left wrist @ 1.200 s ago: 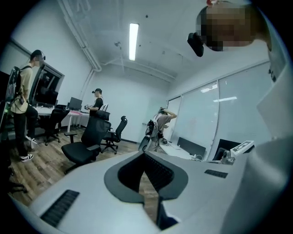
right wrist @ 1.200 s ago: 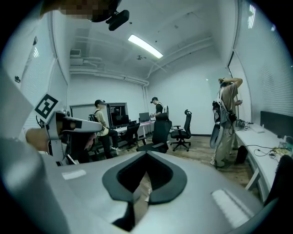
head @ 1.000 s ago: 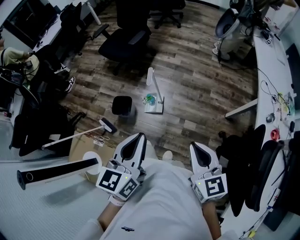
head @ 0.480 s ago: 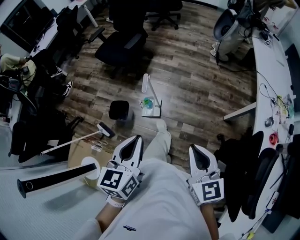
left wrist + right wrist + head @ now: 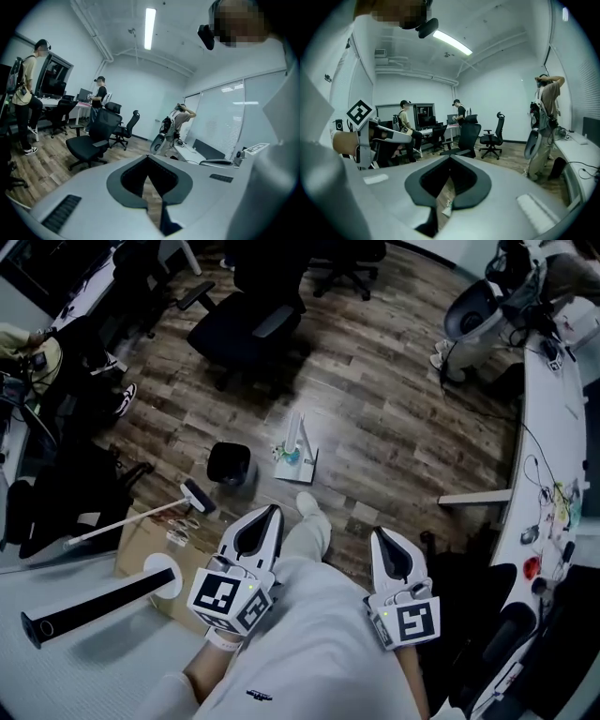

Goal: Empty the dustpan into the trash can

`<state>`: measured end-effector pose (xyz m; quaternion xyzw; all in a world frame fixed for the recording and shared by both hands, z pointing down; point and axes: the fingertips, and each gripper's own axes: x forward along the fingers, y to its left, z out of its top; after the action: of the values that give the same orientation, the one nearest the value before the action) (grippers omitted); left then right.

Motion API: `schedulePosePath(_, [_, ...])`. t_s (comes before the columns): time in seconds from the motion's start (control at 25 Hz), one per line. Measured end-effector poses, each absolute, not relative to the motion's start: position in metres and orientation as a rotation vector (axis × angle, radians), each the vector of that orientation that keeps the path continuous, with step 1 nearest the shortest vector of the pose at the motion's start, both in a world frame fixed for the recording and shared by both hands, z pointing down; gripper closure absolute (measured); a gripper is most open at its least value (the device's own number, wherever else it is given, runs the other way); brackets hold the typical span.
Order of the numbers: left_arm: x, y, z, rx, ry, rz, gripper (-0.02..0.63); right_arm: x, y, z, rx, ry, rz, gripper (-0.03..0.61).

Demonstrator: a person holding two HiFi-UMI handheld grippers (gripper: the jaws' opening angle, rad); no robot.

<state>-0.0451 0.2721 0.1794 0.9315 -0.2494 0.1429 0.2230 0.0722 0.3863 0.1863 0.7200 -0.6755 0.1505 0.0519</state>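
Both tools are held low in front of the person's body. The left gripper (image 5: 269,514) has its jaws pressed together with nothing in them, and the right gripper (image 5: 378,535) is closed and empty too. Both point forward across the wooden floor (image 5: 403,427), with the person's shoe (image 5: 307,503) between and just ahead of them.

Past the shoe, the white dustpan (image 5: 302,463) sits flat on the floor, well apart from either gripper, with a bit of greenish litter in its tray. Its long handle (image 5: 293,430) stands up from the pan, so the long axis runs upward, leaning a little away from the person. I can't tell which way the mouth faces.

The black trash can (image 5: 229,463) stands upright just to the left of the dustpan, near it but apart. Farther left, a broom (image 5: 131,519) lies across a cardboard box (image 5: 150,554), its head toward the can. A black office chair (image 5: 246,329) stands beyond.
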Motion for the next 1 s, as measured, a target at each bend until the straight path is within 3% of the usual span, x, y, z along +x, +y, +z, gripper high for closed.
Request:
schedulePosePath(0.56, [-0.034, 0.099, 0.202, 2.377, -0.943, 0.349, 0.607, 0.123, 0.169, 0.194, 1.943, -2.254, 0.459, 0.568])
schedulePosePath(1.0, [-0.051, 0.059, 0.208, 2.327, -1.008, 0.303, 0.607, 0.109, 0.1, 0.194, 1.767, -2.324, 0.426, 0.568])
